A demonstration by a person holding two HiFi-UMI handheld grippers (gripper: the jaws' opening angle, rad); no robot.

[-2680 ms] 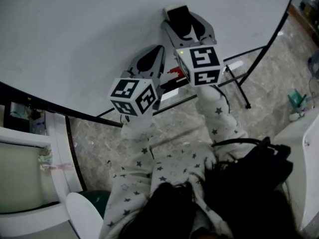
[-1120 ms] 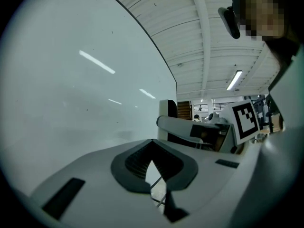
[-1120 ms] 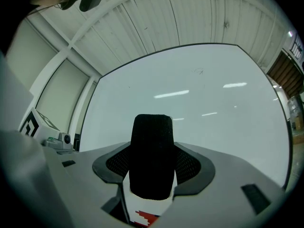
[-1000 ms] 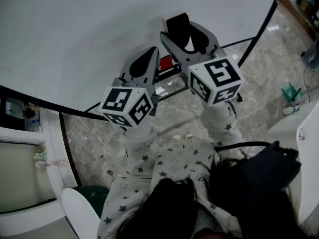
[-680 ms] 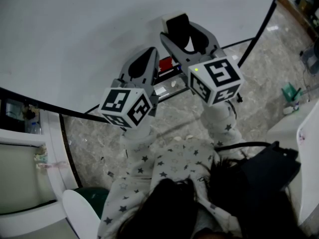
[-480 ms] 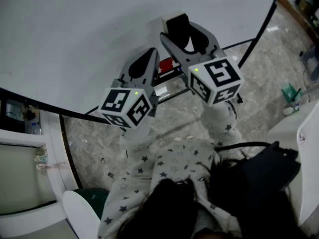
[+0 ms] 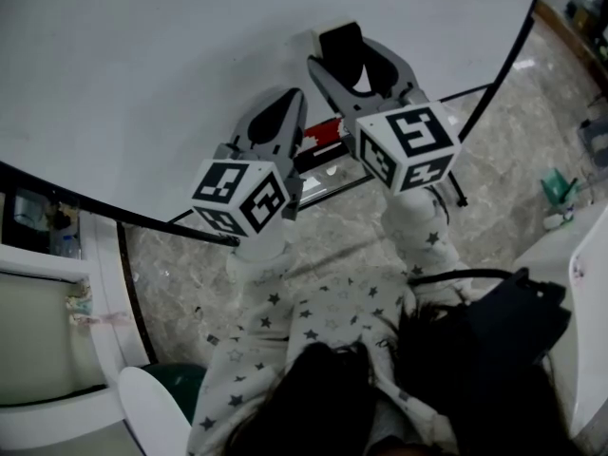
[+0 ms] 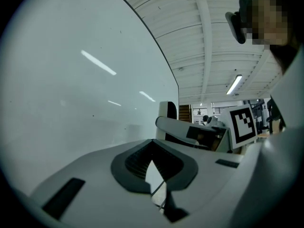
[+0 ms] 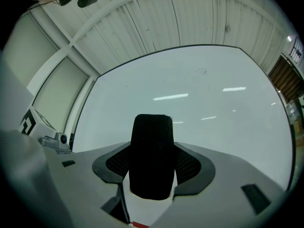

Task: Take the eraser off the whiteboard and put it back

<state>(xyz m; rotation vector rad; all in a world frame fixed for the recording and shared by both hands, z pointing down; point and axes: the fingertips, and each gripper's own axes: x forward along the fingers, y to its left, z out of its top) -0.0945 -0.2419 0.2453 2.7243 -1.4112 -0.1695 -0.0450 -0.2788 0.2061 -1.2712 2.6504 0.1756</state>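
Closest to the head camera is the person's dark hair (image 7: 313,397), and beyond it two pale sleeves printed with small stars (image 7: 261,283) reach forward, each ending in a grey hand-held gripper topped by a cube with black-and-white square markers. The left hand-held gripper (image 7: 290,98) has its jaws closed tip to tip with nothing between them; its own camera shows the dark ribbed pads (image 8: 135,160) meeting at their ends, with only a thin sliver of light below. Just beside it and reaching a little further, the right hand-held gripper (image 7: 350,46) stands fairly wide and is clamped on a black, felt-faced rectangular eraser (image 7: 340,47). In the right gripper view the eraser (image 9: 152,137) stands upright between the two dark pads (image 9: 192,167), which press on its sides, and its rounded top rises above the jaws. The eraser's far end is up against or just short of the large white whiteboard with a thin black frame (image 7: 142,65); whether it touches the surface cannot be told. Below the board's lower edge, between the two grippers, a small red object (image 7: 323,133) lies on the board's ledge. Further off is a grey marbled floor (image 7: 513,141), and a black bag (image 7: 503,321) sits at the person's right side.
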